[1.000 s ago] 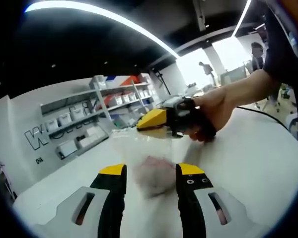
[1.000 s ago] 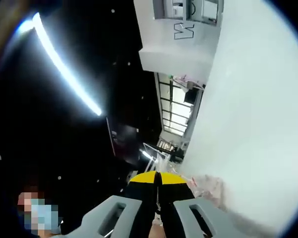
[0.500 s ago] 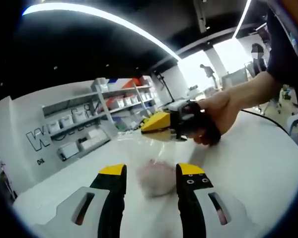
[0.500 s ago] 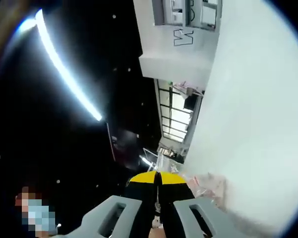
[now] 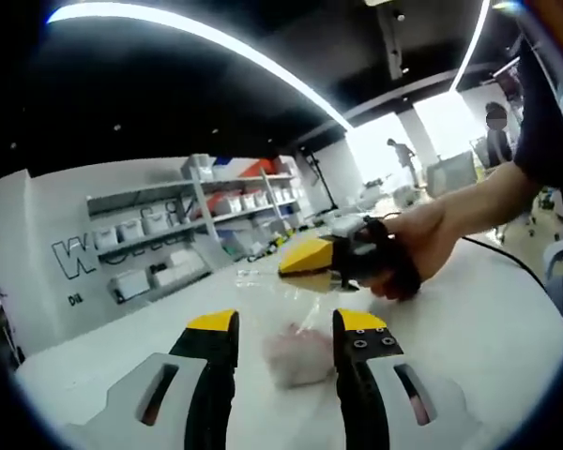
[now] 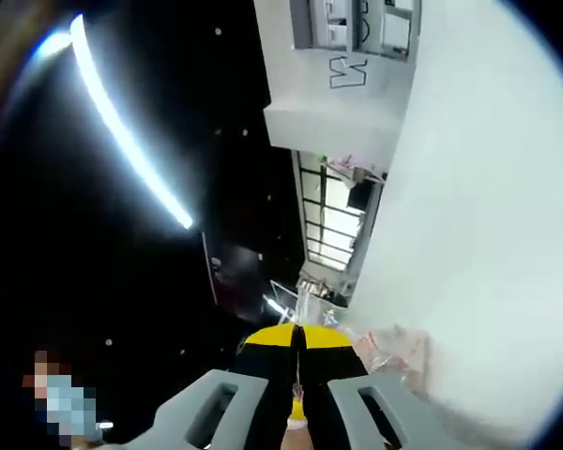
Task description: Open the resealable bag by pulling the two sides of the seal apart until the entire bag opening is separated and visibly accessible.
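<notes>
Resting on the white surface (image 5: 507, 309), the clear resealable bag (image 5: 286, 323) with its pink contents (image 5: 298, 354) lies ahead of the left gripper (image 5: 283, 326), whose jaws stand apart with nothing between them. The right gripper (image 5: 311, 258), held in a hand (image 5: 422, 246), is clamped onto the bag's upper edge. In the right gripper view, the right gripper (image 6: 298, 339) has its yellow-tipped jaws pressed together on the thin film, and the bag (image 6: 392, 349) lies just beside them.
</notes>
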Demonstrator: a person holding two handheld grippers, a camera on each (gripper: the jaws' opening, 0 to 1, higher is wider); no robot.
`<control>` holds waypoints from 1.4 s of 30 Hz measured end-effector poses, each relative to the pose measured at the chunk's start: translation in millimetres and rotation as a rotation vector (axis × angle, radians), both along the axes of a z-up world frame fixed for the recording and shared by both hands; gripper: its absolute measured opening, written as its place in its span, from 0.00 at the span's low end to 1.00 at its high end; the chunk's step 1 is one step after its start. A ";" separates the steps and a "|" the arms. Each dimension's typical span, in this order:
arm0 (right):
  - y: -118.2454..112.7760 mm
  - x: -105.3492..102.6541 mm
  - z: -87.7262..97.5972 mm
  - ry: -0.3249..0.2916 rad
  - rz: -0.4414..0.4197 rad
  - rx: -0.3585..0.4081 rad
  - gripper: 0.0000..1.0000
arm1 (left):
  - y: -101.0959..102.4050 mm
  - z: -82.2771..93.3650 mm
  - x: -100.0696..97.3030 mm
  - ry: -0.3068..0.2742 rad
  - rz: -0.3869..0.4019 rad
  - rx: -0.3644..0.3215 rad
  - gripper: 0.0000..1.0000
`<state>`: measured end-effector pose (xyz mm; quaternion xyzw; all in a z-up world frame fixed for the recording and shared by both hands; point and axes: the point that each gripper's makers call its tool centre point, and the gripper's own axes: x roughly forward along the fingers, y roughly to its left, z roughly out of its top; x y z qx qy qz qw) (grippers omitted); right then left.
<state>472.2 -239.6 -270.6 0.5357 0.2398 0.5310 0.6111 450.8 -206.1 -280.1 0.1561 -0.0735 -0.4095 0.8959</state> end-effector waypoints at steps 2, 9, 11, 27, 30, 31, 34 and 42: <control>-0.3 0.2 0.0 0.000 0.001 0.002 0.00 | 0.1 1.7 0.8 0.007 0.001 -0.008 0.40; -0.4 2.0 -0.7 0.001 0.002 -0.002 0.00 | -1.9 2.3 0.7 0.003 -0.002 0.005 0.40; 0.0 -0.5 -0.5 0.001 0.002 -0.001 0.00 | -2.5 3.1 0.5 0.001 -0.003 0.007 0.40; 2.2 -7.3 -0.4 -0.004 0.006 -0.005 0.00 | -12.6 19.3 -5.1 -0.029 -0.019 0.024 0.40; 1.7 -5.4 -0.6 -0.003 0.006 -0.005 0.00 | -13.2 21.1 -4.9 -0.028 -0.019 0.017 0.40; 1.7 -5.8 -0.5 -0.004 0.006 -0.005 0.00 | -13.6 21.9 -4.8 -0.027 -0.020 0.015 0.40; 1.4 -5.0 -0.4 -0.004 0.006 -0.005 0.00 | -14.8 25.1 -3.9 -0.030 -0.018 0.014 0.40; 0.9 -3.9 -0.1 -0.004 0.005 -0.003 0.00 | -19.2 35.6 -4.6 -0.037 -0.025 0.003 0.40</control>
